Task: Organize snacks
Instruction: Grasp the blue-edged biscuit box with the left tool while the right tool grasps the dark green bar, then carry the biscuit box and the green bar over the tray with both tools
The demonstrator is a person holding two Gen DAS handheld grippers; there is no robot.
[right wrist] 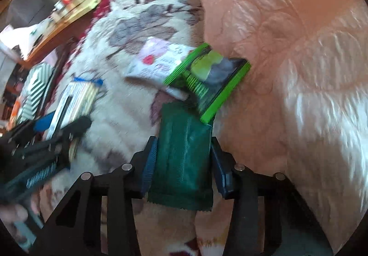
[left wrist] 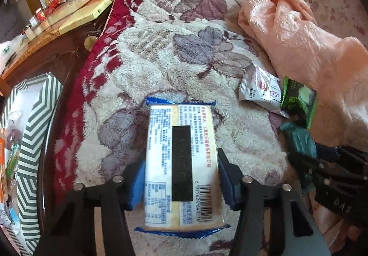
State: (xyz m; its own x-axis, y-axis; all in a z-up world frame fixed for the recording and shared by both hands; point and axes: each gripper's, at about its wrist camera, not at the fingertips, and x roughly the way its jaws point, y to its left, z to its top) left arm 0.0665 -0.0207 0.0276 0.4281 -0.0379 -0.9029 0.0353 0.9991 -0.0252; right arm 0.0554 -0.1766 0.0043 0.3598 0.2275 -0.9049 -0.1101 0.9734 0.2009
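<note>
Left gripper (left wrist: 181,177) clamps cracker pack (left wrist: 180,164) on fleece blanket (left wrist: 128,85); right gripper (right wrist: 184,164) clamps dark green packet (right wrist: 181,159). White packet (right wrist: 158,60), bright green packet (right wrist: 207,81) remain. Chevron box (left wrist: 32,141) partly filled.

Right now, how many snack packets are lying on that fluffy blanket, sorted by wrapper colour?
Blue-edged cracker pack, between the left gripper pads: 1
Dark green packet, between the right gripper pads: 1
Bright green packet: 1
White packet: 1
Total: 4
More snacks sit in the striped box off the blanket; those are too cut off to count.
</note>
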